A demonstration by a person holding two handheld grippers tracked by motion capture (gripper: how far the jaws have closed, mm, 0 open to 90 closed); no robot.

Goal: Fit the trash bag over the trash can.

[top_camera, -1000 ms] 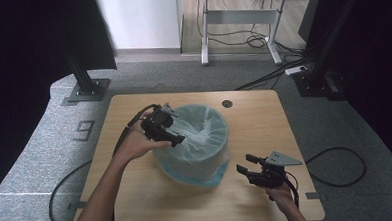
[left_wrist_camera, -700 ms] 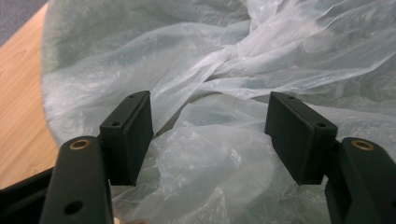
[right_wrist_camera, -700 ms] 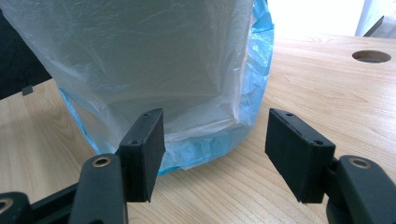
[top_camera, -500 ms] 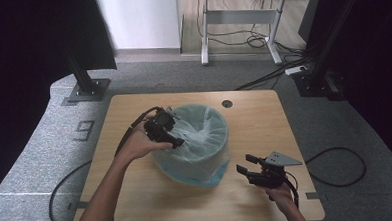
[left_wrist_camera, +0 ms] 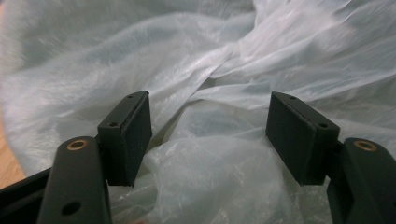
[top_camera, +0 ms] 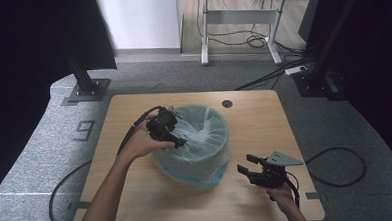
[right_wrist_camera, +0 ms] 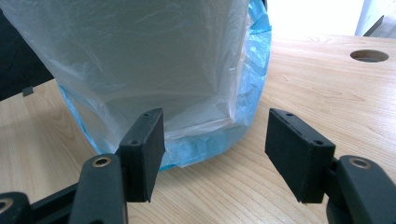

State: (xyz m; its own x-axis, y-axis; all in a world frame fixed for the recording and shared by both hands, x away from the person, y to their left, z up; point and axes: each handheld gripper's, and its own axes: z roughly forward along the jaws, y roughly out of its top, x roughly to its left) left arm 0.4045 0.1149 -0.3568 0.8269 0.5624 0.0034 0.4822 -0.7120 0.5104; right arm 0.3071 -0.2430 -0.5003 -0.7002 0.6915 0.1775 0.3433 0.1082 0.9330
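The left tool (top_camera: 178,139) is held apart over the liner (left_wrist_camera: 224,93) — one loose fold is best pinched; the right tool (top_camera: 250,166) — also apart — is kept off the bin (right_wrist_camera: 252,93).

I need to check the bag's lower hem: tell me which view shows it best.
The right gripper view: the bag's hem hangs in plain sight over the blue bin. The high view shows it small and from above; the left gripper view looks at crumpled plastic, no hem.

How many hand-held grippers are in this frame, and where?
2. The left hand-held gripper is at the near-left rim of the bag-lined bin, jaws open over the liner. The right hand-held gripper hovers near the bin's lower right, open.
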